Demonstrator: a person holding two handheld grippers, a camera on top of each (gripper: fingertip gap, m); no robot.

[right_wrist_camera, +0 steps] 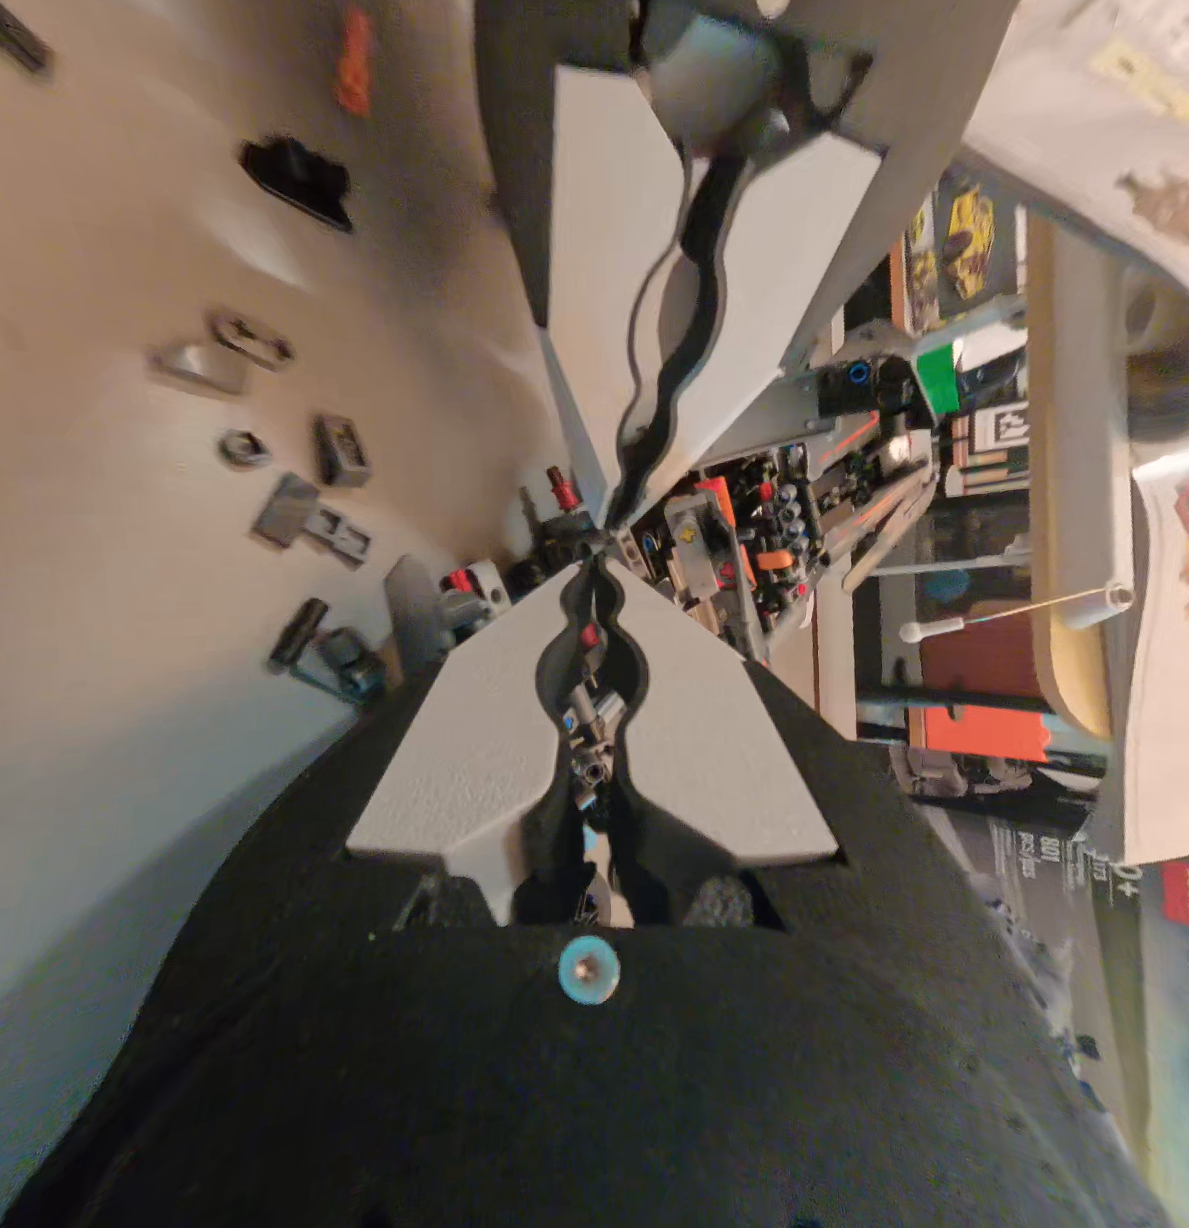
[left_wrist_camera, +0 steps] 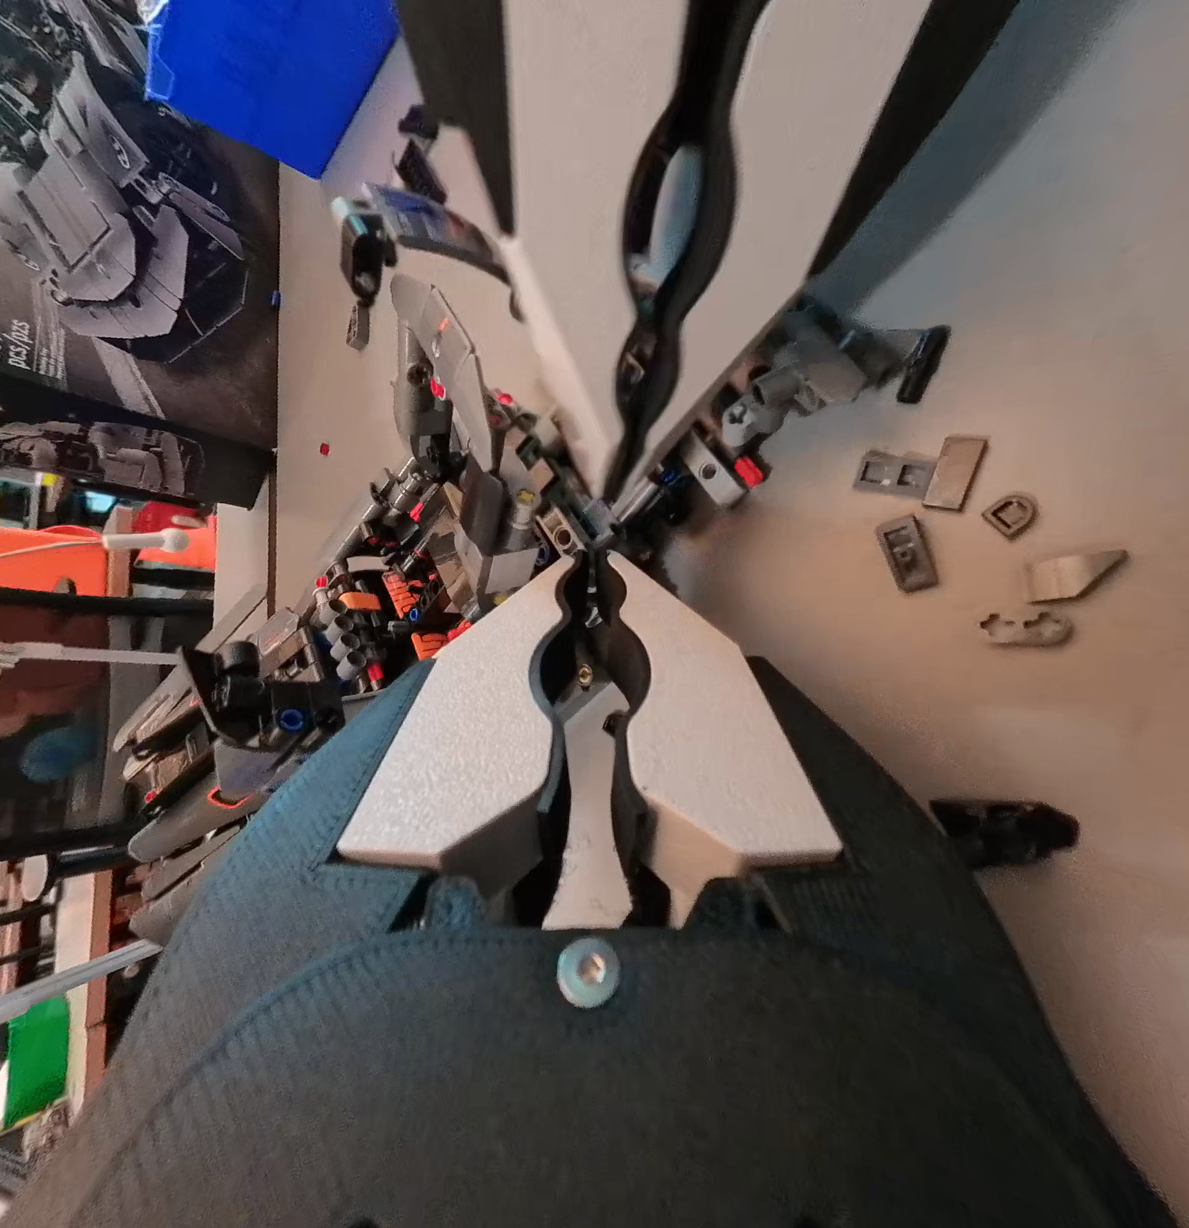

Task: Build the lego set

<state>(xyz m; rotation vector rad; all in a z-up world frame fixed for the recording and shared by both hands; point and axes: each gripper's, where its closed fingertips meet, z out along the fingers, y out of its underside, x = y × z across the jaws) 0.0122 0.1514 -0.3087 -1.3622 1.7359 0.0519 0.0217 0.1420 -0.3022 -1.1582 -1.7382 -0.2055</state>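
The left gripper [left_wrist_camera: 595,558] and the right gripper [right_wrist_camera: 595,565] meet tip to tip, each closed on a small grey connector piece [left_wrist_camera: 601,521]. Just behind it lies the part-built lego car [left_wrist_camera: 405,565] on the white table [left_wrist_camera: 977,698], with loose grey pieces [left_wrist_camera: 924,472] scattered near.

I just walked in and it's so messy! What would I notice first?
First, the two grippers meeting tip to tip, the left one and the right one, over the half-built grey toy car in the middle. Then the loose grey pieces scattered on the white table beside it.
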